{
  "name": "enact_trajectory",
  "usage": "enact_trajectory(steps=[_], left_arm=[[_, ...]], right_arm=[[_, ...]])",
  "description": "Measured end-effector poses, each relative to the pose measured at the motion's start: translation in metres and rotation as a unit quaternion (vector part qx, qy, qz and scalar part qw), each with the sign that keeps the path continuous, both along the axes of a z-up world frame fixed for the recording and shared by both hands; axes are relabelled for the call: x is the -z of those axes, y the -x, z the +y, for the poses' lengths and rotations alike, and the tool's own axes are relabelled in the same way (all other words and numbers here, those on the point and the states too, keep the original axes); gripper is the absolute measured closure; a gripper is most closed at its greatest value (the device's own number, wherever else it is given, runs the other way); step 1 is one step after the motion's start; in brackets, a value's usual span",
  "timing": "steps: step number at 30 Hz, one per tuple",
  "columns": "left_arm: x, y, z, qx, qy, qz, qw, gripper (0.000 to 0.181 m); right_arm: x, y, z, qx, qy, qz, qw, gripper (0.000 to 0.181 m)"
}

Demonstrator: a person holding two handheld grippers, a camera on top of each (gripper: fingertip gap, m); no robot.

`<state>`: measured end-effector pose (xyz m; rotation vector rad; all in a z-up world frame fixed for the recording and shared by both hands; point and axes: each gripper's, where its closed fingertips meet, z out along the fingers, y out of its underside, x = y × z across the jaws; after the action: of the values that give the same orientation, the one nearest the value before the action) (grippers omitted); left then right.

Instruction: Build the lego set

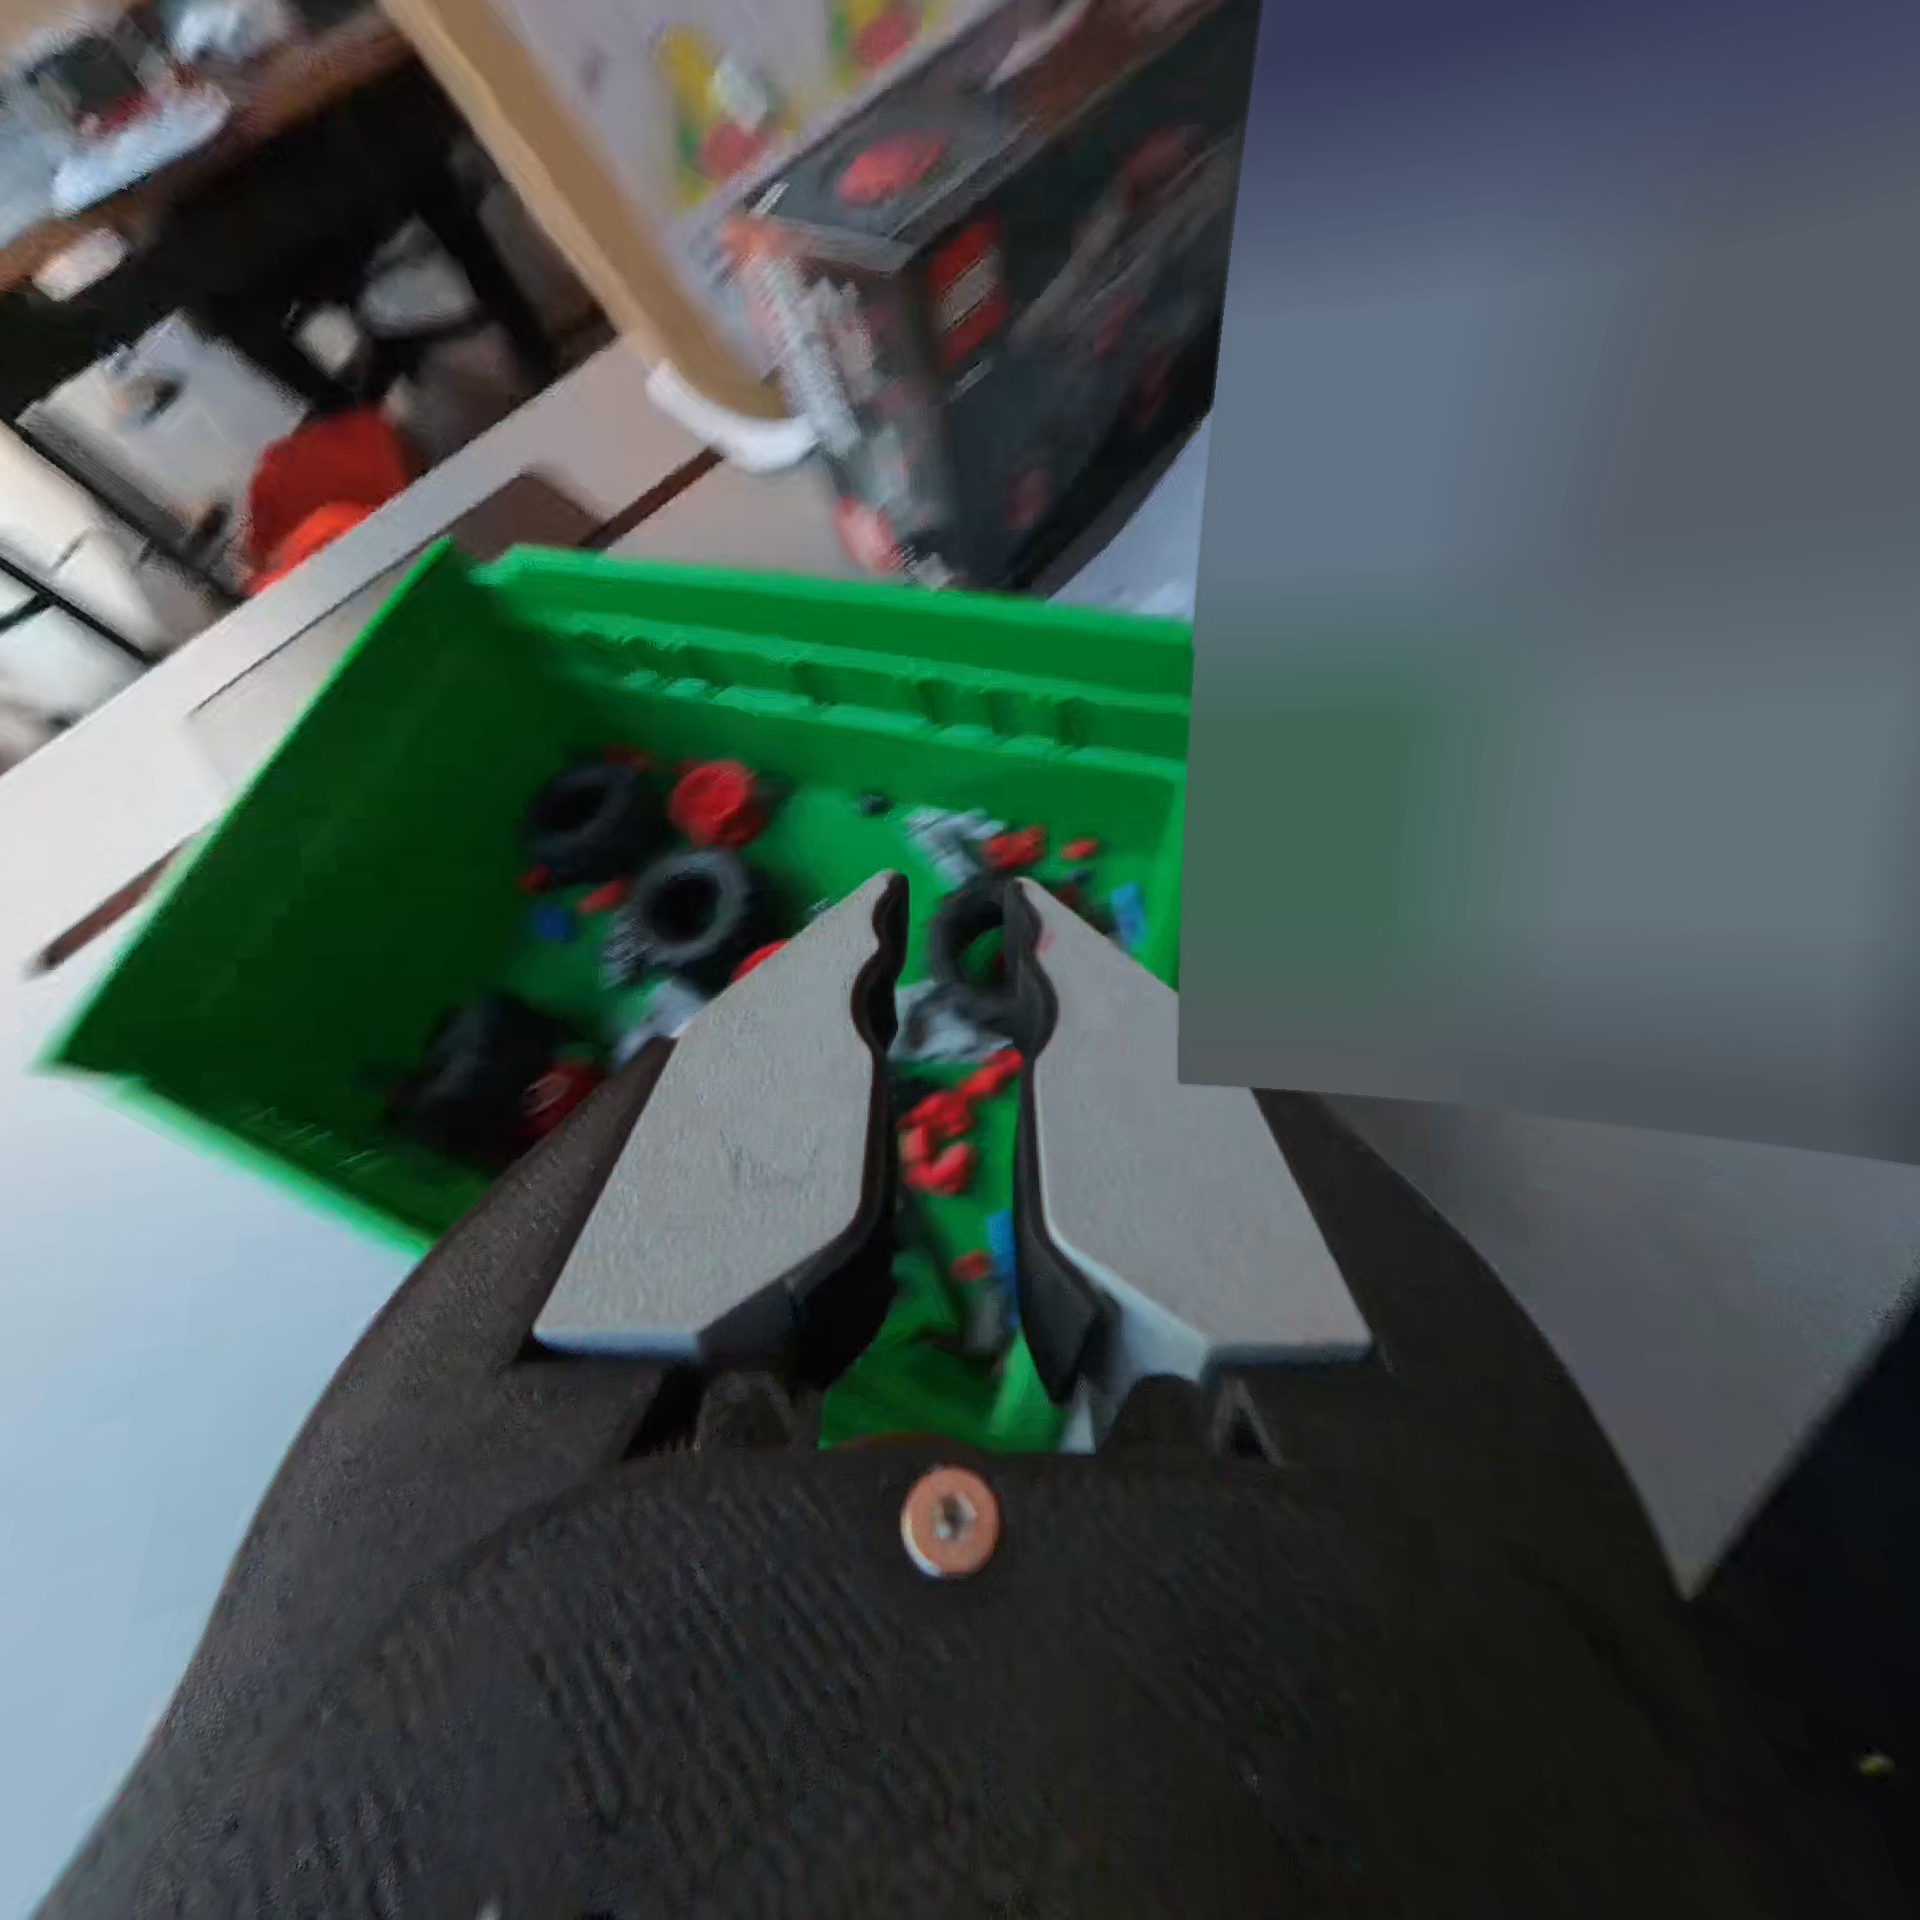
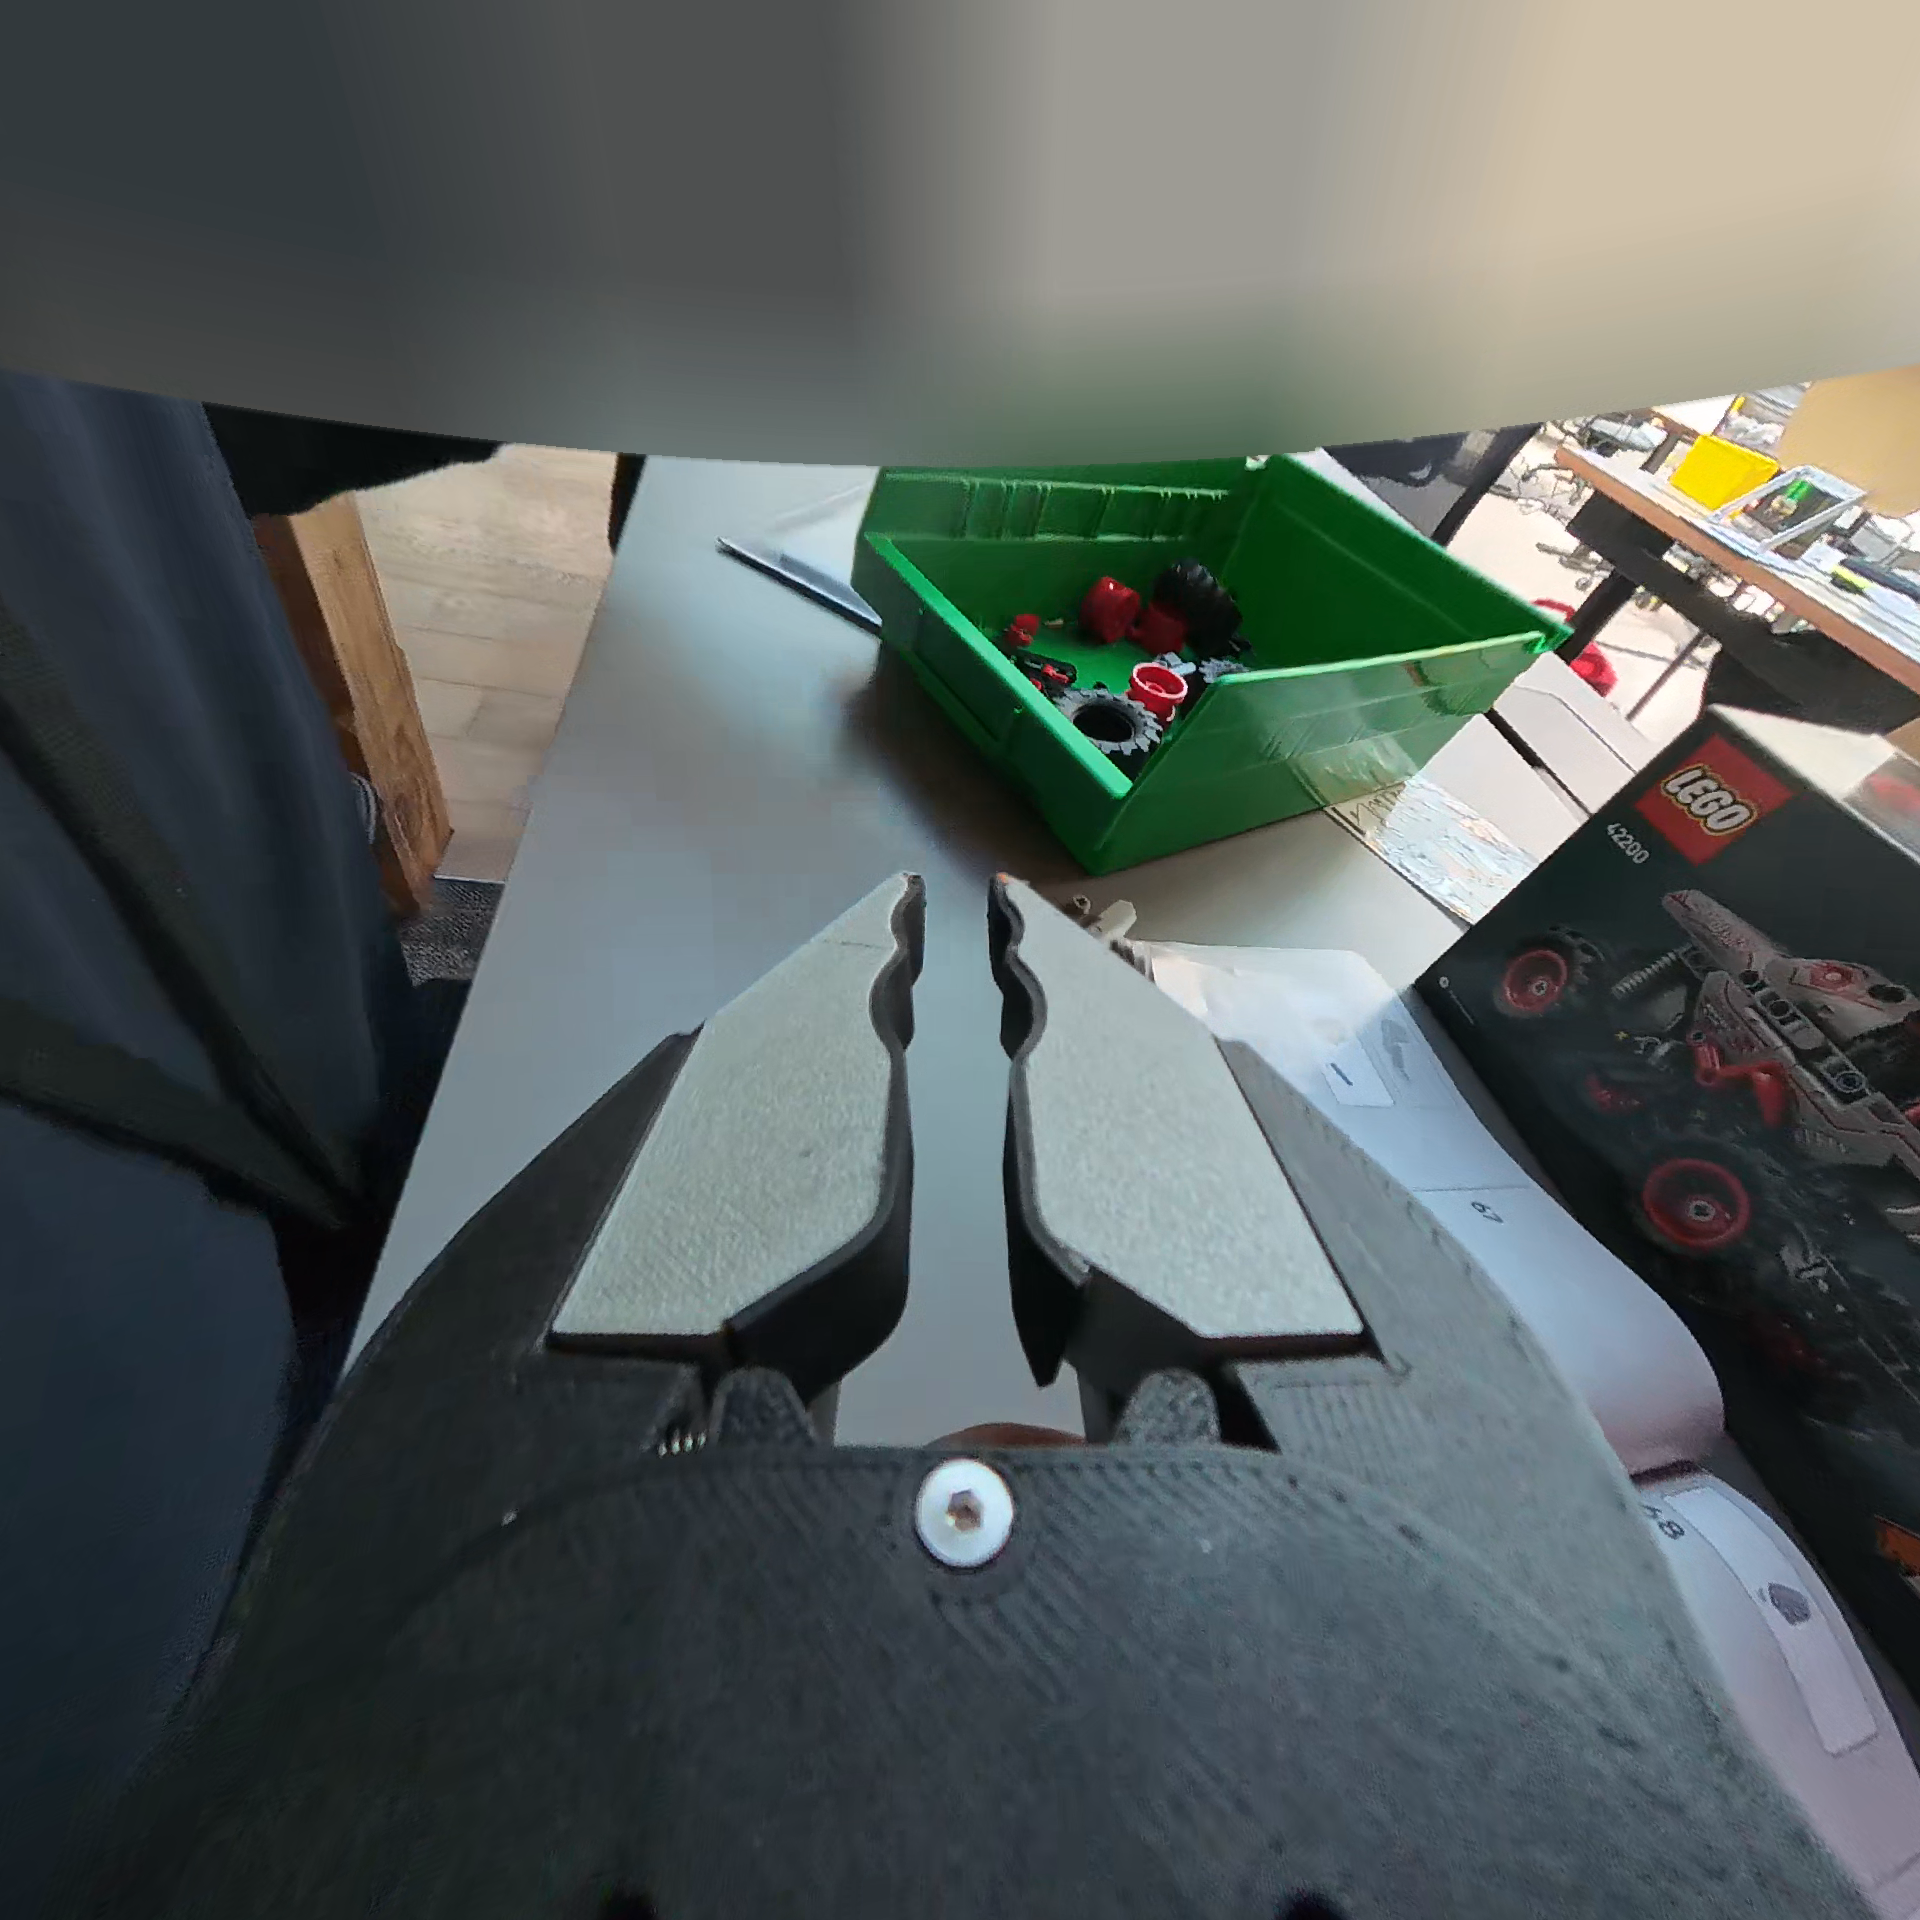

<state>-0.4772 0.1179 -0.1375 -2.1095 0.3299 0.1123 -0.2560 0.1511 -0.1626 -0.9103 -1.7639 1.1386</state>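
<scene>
A green bin (image 1: 343,914) on the grey table holds loose lego parts: black tyres (image 1: 686,904), red wheel hubs (image 1: 712,800) and small red pieces (image 1: 940,1138). My left gripper (image 1: 956,894) hangs over the bin, open a little, with nothing between its fingers; the view is blurred. In the right wrist view the same bin (image 2: 1351,686) stands farther off on the table, with a tyre (image 2: 1107,722) and a red hub (image 2: 1158,686) inside. My right gripper (image 2: 956,894) is open and empty above the bare table, short of the bin.
The dark lego set box (image 2: 1704,1039) stands at the right; it also shows behind the bin (image 1: 935,312). White instruction sheets (image 2: 1403,1122) lie beside my right gripper. A person's dark clothing (image 2: 156,831) is at the left table edge. Another table (image 2: 1714,540) stands behind. Across from one pair of fingers to the other is roughly 25 centimetres.
</scene>
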Motion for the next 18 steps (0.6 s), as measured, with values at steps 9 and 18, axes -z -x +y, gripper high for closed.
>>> enact_trajectory(steps=[9,18], left_arm=[[0.092,0.118,0.035,0.017,0.404,0.086,0.91,0.154],[0.13,0.138,0.037,0.035,0.49,0.146,0.859,0.147]], right_arm=[[-0.019,-0.029,-0.011,-0.006,-0.028,0.053,0.998,0.174],[-0.018,-0.066,-0.016,-0.016,-0.038,0.066,0.997,0.178]])
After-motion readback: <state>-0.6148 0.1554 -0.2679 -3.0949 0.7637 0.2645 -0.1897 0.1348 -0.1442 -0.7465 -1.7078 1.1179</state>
